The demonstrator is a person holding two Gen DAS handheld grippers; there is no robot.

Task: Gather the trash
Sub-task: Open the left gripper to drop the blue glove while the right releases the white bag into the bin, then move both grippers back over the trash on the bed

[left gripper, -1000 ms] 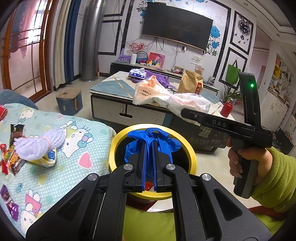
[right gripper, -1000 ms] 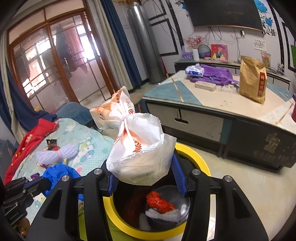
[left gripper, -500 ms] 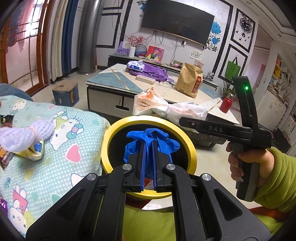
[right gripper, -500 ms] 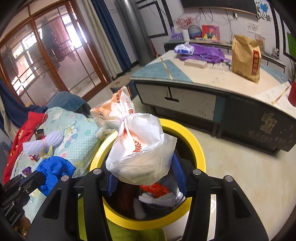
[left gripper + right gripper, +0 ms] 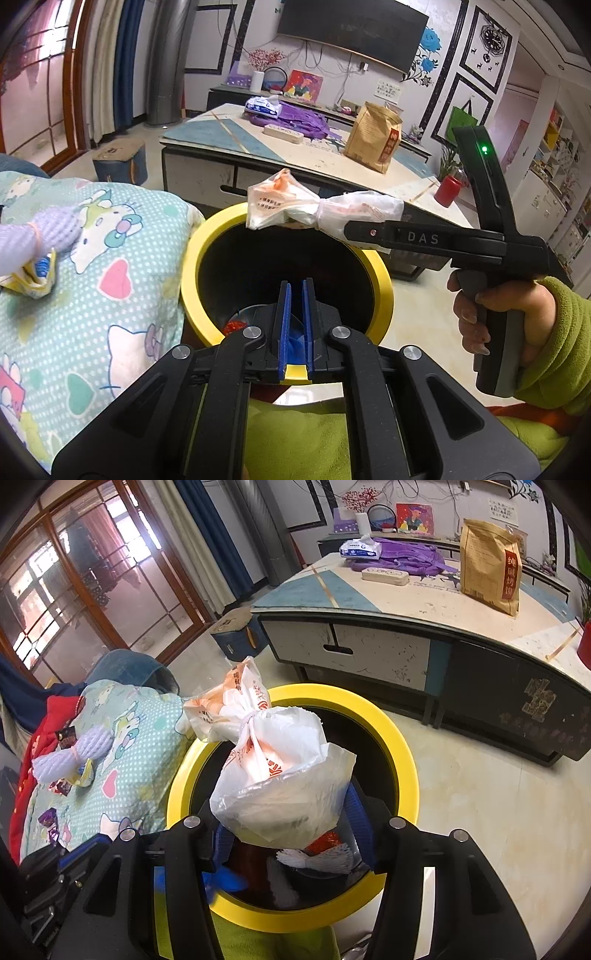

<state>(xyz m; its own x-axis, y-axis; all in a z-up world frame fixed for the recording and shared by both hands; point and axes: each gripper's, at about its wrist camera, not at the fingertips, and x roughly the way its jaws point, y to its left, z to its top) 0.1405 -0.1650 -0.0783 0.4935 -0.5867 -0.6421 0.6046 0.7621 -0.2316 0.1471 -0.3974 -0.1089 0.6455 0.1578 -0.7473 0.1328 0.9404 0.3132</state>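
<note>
Only right wrist view shows red wrapper (image 5: 327, 840) inside bin (image 5: 400, 746).

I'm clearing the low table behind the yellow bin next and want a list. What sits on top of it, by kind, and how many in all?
Tissue pack: 1
Purple cloth bundle: 1
Cream power strip: 1
Brown paper bag: 1
Red container: 1
Total: 5
</note>
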